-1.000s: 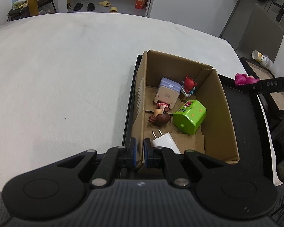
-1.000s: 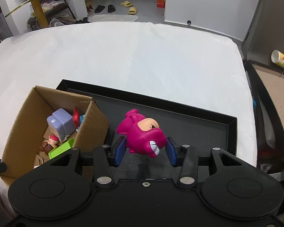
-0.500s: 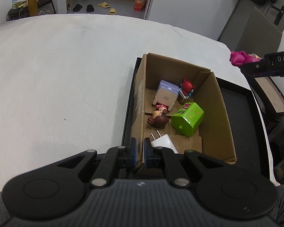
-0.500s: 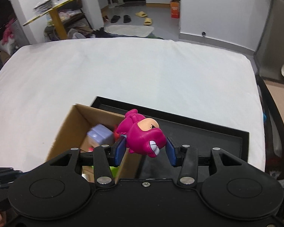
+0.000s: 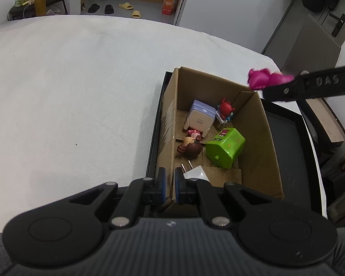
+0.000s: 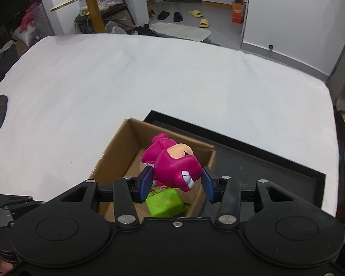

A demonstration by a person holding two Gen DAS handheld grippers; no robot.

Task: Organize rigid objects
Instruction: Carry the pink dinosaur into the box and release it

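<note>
While the right gripper held the glossy magenta plastic figurine with a peach face and white teeth above the open brown cardboard box, its blue pads stood partly apart and pressed on the toy's two flanks. That hard, moulded toy looked light and stiff, with a smooth shine that could let it slip, so the broad middle of its body seemed the soundest place to pinch; the thin tail end would give little purchase. Its long axis ran from near right to far left in the right wrist view, the toothy mouth pointing near and down, the tail fin pointing far and up. It hung over the box's right half, clear of the walls, above the lime-green plastic block lying inside.

The left gripper was clamped shut on the near edge of the box's left wall, steadying it on the black tray. Inside lay a lilac-and-white boxy toy, a small red figure, a brown-haired doll and a white plug adapter
</note>
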